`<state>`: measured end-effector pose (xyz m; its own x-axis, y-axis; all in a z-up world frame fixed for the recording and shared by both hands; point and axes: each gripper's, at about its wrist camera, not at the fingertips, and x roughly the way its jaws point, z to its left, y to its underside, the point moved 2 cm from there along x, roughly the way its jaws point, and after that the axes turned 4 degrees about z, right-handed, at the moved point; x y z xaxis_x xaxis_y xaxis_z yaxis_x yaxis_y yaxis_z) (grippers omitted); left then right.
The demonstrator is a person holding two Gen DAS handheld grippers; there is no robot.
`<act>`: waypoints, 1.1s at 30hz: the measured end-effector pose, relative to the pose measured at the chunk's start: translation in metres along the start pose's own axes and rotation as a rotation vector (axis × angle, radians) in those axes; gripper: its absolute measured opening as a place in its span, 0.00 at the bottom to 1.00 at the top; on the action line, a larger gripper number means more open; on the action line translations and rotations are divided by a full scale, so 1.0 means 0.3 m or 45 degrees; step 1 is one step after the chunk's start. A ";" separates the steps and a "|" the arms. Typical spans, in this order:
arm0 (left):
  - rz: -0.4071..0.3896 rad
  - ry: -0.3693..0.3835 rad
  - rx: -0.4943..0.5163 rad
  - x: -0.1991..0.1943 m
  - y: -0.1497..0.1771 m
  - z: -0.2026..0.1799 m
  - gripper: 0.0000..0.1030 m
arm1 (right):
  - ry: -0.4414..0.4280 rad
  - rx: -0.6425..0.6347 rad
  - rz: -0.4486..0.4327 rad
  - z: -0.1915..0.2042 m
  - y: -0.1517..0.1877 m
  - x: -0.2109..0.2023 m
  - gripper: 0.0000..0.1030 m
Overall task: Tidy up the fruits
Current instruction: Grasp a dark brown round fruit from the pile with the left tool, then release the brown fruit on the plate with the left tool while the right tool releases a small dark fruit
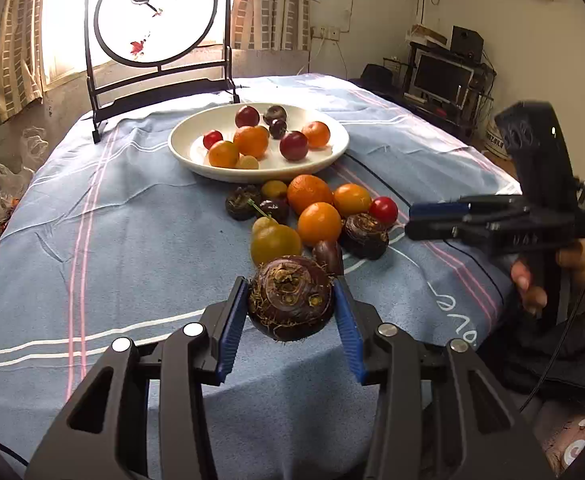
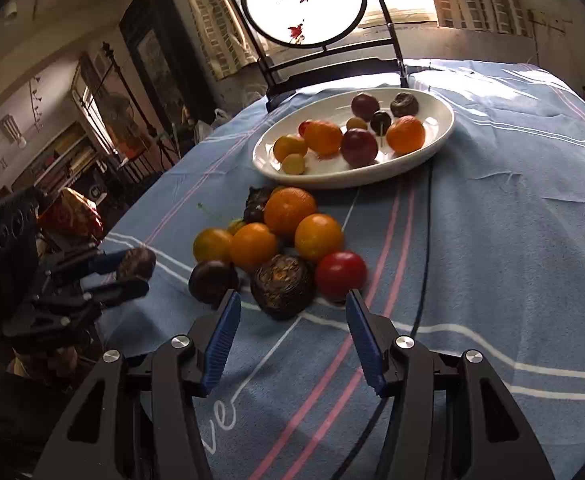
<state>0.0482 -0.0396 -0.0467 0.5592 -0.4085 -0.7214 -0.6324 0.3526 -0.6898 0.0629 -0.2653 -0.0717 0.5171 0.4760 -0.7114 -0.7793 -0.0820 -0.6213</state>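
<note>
Gripping a dark purple-brown water chestnut point(image 1: 291, 302) between its blue pads point(image 1: 232, 328), the left gripper point(image 1: 291, 308) fills the lower centre of the left wrist view; the jaws are closed onto the chestnut's sides. The chestnut is round and squat, with ringed skin, a scarred crown facing the camera and fine rootlets along its lower edge.

Just above it in the frame lies the loose pile of fruit point(image 1: 312, 216) on the blue striped tablecloth point(image 1: 112, 240): oranges, a yellow pear-shaped fruit, a red tomato and more dark chestnuts, touching one another. Higher up, the white plate point(image 1: 332, 156) holds oranges, plums and small red fruit, with the pile close to its near rim.

In the right wrist view the right gripper point(image 2: 292, 336) sits at lower centre, jaws wide apart and holding nothing, just short of a chestnut point(image 2: 282, 286) and the red tomato point(image 2: 340, 274) at the pile's near edge. Bare cloth stretches across the right half of that frame. A dark framed round screen point(image 1: 156, 12) stands at the table's far edge, upper left in the left wrist view.
</note>
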 end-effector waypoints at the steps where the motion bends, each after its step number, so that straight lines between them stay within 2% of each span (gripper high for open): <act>1: -0.007 -0.005 -0.009 -0.009 -0.001 0.008 0.41 | 0.016 -0.012 0.021 0.018 0.004 0.016 0.53; 11: -0.003 0.004 -0.046 -0.010 0.015 0.032 0.41 | 0.249 -0.082 0.135 0.094 -0.057 0.145 0.52; 12: -0.006 0.006 -0.049 -0.012 0.016 0.034 0.41 | 0.265 -0.089 0.138 0.095 -0.061 0.153 0.43; 13: -0.009 0.005 -0.050 -0.014 0.016 0.035 0.41 | 0.282 -0.098 0.140 0.096 -0.064 0.157 0.42; 17: -0.018 0.002 -0.058 -0.025 0.016 0.045 0.41 | 0.230 -0.103 0.089 0.100 -0.056 0.111 0.41; 21: -0.036 0.000 -0.083 -0.028 -0.019 0.069 0.41 | 0.185 -0.078 -0.048 0.071 -0.096 -0.019 0.41; 23: -0.039 -0.006 -0.091 -0.013 -0.060 0.080 0.41 | 0.224 -0.052 -0.117 0.023 -0.144 -0.072 0.42; 26: -0.061 -0.012 -0.086 0.022 -0.161 0.091 0.41 | 0.239 0.001 -0.152 -0.062 -0.247 -0.097 0.42; 29: -0.065 -0.033 -0.076 0.089 -0.290 0.107 0.41 | 0.259 0.024 -0.179 -0.129 -0.365 -0.072 0.42; 33: -0.041 -0.040 -0.108 0.207 -0.460 0.143 0.41 | 0.278 0.051 -0.158 -0.174 -0.487 0.018 0.42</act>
<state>0.1932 -0.0776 0.0011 0.5954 -0.3916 -0.7015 -0.6562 0.2667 -0.7059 0.1981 -0.2965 -0.0022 0.6703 0.2792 -0.6875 -0.7163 0.0017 -0.6978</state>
